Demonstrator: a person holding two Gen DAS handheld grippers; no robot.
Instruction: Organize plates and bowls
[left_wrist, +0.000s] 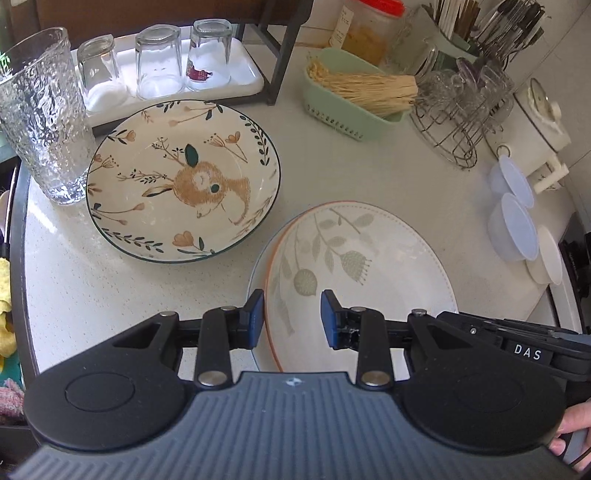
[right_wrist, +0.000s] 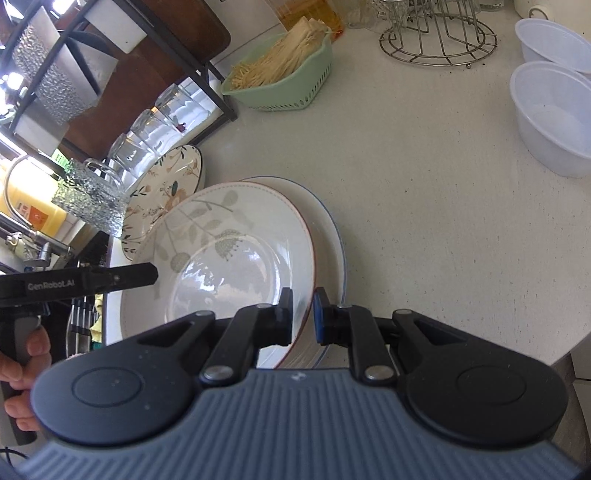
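Currently the left hand-held gripper (left_wrist: 292, 318) stands spread, its blue pads either side of the near rim of a white ceramic plate with grey-green leaves and an orange edge (left_wrist: 369, 266), not gripping. The right hand-held gripper (right_wrist: 303, 316) pinches that plate's rim, tilting it above a white blue-rimmed plate (right_wrist: 330, 236) on the speckled white table (right_wrist: 424, 221). Beside them lies a cream deer-patterned bowl (left_wrist: 183, 181), near a textured clear tumbler (left_wrist: 44, 118)
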